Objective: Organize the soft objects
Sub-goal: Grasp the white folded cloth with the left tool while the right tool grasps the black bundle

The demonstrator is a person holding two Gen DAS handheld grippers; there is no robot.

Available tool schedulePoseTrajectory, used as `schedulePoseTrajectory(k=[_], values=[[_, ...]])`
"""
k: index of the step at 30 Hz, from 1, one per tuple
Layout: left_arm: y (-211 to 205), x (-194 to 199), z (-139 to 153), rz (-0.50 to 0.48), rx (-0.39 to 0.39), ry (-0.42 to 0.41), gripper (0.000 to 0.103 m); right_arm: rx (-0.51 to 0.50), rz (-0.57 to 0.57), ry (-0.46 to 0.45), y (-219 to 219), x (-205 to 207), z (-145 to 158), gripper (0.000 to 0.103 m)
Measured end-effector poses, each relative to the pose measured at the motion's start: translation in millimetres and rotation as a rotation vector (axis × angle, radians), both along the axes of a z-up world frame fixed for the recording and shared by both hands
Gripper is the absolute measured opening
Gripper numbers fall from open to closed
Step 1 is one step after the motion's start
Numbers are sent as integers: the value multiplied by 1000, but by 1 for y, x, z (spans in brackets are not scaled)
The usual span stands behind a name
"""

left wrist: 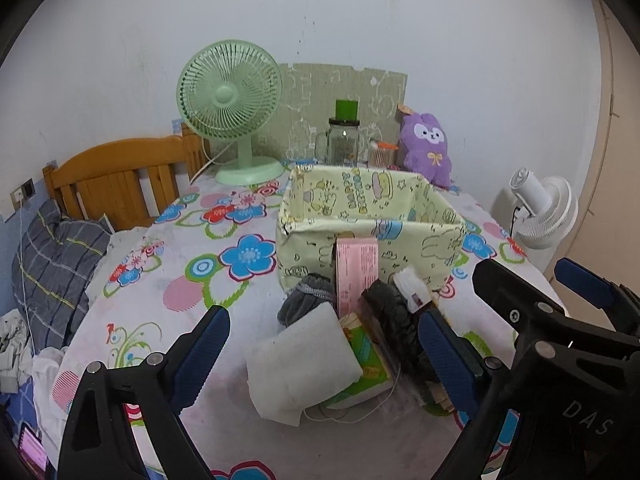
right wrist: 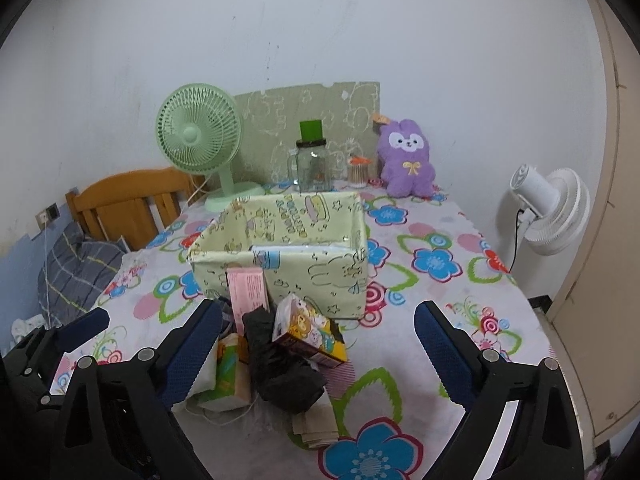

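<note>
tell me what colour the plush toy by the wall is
Purple, with a white face; clearest in the right wrist view.

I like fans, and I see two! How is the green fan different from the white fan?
The green fan is pale green; the white fan is white. The green fan stands on the flowered table by the wall, while the white fan stands off the table's right side. The green fan's grille faces us; the white fan shows its back. Both have cords.
</note>
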State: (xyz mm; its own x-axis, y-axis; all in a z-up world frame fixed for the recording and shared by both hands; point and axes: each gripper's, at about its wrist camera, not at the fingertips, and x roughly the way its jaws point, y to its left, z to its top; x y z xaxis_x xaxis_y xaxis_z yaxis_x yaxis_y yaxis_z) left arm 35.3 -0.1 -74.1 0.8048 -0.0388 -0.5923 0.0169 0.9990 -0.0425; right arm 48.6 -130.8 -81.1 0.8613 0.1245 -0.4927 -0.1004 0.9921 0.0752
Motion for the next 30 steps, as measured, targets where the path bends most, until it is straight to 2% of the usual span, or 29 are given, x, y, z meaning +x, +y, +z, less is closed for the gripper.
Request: schedulePoseTrajectory(k=[13,25,28,30], values=[[8,13,-33,8,15,80,95,-12,30,68,20,14,-31,89],[3,21,-52,0,71,121,82,-19,38,153,29,27,-55,81],[2,24,-56,-9,72,133,75,-13,43,177,31,31,-60,77],[3,26,-59,-16,68,148,67,-10,46,194,31,34,-64,75]])
